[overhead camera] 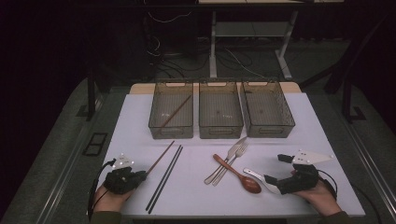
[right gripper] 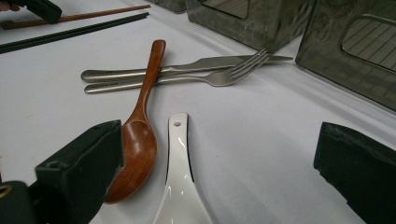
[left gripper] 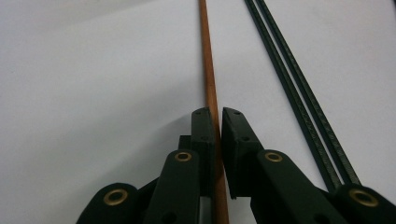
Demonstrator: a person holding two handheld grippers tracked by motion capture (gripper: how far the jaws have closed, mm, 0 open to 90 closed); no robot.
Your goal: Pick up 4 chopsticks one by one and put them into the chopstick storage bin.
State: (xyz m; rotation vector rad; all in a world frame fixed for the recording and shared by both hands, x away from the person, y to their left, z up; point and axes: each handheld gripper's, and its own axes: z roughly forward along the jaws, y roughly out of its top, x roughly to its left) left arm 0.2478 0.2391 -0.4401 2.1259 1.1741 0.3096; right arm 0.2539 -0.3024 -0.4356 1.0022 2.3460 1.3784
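Chopstick work occupies the left gripper (overhead camera: 140, 176), whose two black jaws are pressed together on a slim reddish-brown wooden chopstick (left gripper: 209, 79) lying on the white table (overhead camera: 205, 196); in the left gripper view the stick runs straight up between the pads and away across the bare surface. Just beside it, to its right, lies a pair of black chopsticks (left gripper: 292, 74), side by side and close to parallel with the wooden one. A second brown chopstick (overhead camera: 175, 112) rests aslant in the leftmost of three clear, dark-tinted plastic bins (overhead camera: 171, 131) lined up at the far side of the table. The right gripper (overhead camera: 273, 182) hovers low with its jaws spread wide, nothing between the pads; a white ceramic spoon (right gripper: 180, 186) lies between them on the table, a brown wooden spoon (right gripper: 140, 140) touching the left jaw's edge. Beyond lie a steel knife (right gripper: 187, 70) and steel fork (right gripper: 205, 79), the wooden spoon's handle crossing over them.
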